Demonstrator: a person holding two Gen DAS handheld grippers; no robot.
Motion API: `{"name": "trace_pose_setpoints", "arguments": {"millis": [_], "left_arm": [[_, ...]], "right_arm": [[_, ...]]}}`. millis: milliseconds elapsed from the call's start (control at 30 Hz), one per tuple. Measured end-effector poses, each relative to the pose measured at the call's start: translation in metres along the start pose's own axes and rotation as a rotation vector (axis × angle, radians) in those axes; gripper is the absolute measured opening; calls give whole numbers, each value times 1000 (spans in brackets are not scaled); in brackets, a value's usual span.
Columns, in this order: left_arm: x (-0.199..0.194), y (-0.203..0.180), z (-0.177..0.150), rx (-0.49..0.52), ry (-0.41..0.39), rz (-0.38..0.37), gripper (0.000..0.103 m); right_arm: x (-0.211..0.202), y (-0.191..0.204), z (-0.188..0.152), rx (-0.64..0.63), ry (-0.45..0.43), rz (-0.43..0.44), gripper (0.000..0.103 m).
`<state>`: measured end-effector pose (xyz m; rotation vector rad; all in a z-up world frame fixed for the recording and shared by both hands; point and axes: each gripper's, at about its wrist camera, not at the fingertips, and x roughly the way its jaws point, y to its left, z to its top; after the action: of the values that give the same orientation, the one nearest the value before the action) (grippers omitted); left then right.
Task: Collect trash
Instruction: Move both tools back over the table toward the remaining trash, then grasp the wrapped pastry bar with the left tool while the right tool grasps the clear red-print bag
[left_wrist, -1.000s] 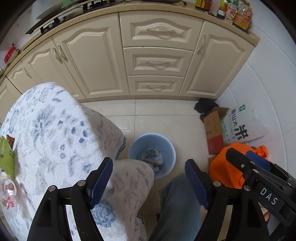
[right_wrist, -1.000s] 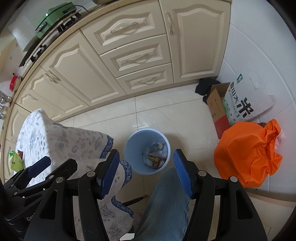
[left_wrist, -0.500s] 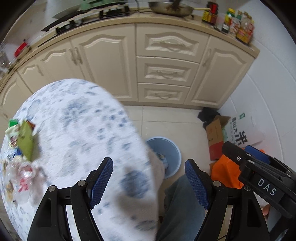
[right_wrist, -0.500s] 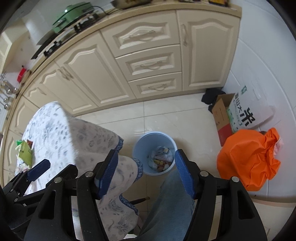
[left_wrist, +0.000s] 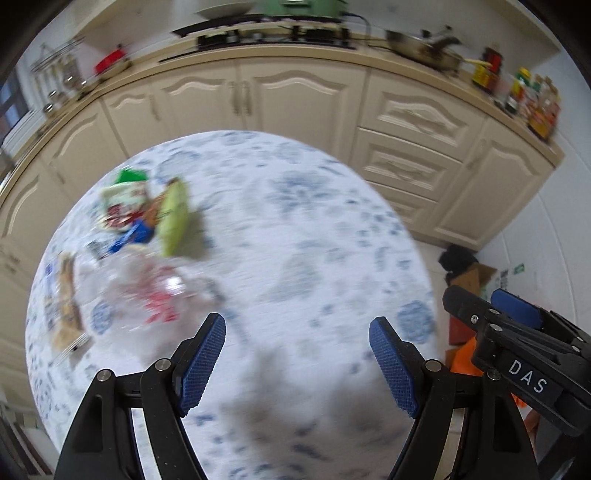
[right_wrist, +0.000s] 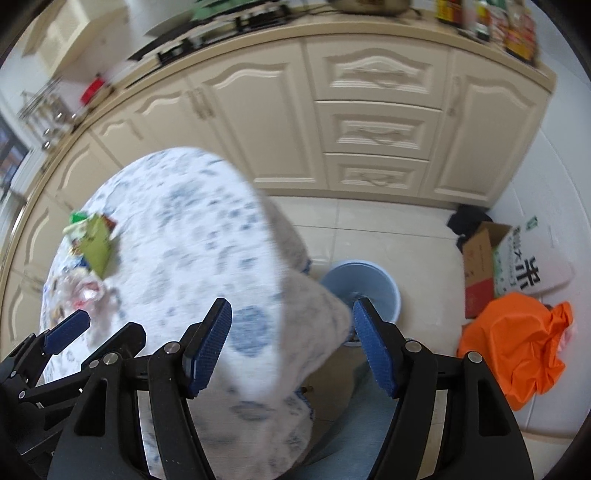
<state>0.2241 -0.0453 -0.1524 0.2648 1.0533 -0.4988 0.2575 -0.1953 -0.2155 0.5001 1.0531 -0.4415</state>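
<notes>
A round table under a white and blue floral cloth (left_wrist: 314, 240) fills the left wrist view. On its left side lies a pile of trash: a green snack packet (left_wrist: 171, 218), a crumpled clear bottle with a red label (left_wrist: 159, 295) and several wrappers. My left gripper (left_wrist: 297, 332) hangs open over bare cloth to the right of the pile, with nothing between its fingers. My right gripper (right_wrist: 291, 314) is open and empty above the table's right edge. The blue bin (right_wrist: 365, 284) stands on the floor beyond that edge, partly hidden by the cloth. The images are motion-blurred.
Cream kitchen cabinets (right_wrist: 376, 129) run along the back, with a stove and bottles on the counter. On the floor at the right are an orange bag (right_wrist: 517, 347), a cardboard box (right_wrist: 480, 266) and a white printed sack (right_wrist: 532, 269). A person's jeans leg (right_wrist: 347, 424) is below the right gripper.
Both grippers swung left and rose, from above the bin to over the table. The trash pile came into view, the bin left the left wrist view, and the right jaws widened slightly.
</notes>
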Motion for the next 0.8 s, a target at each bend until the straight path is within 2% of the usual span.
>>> {"name": "trace_pose_setpoints", "arguments": {"millis": [167, 300, 400, 500, 800], "left_arm": [[-18, 48, -9, -86, -9, 23, 76], [-30, 88, -16, -160, -22, 40, 78], [-39, 117, -26, -217, -35, 60, 83], [-47, 144, -36, -274, -38, 81, 83], [-52, 213, -59, -436, -22, 123, 83]], "right_arm": [[4, 46, -2, -84, 13, 38, 71], [9, 82, -4, -144, 18, 82, 80], [15, 107, -5, -176, 28, 129, 83], [23, 135, -7, -220, 52, 156, 85], [46, 204, -13, -344, 99, 176, 94]]}}
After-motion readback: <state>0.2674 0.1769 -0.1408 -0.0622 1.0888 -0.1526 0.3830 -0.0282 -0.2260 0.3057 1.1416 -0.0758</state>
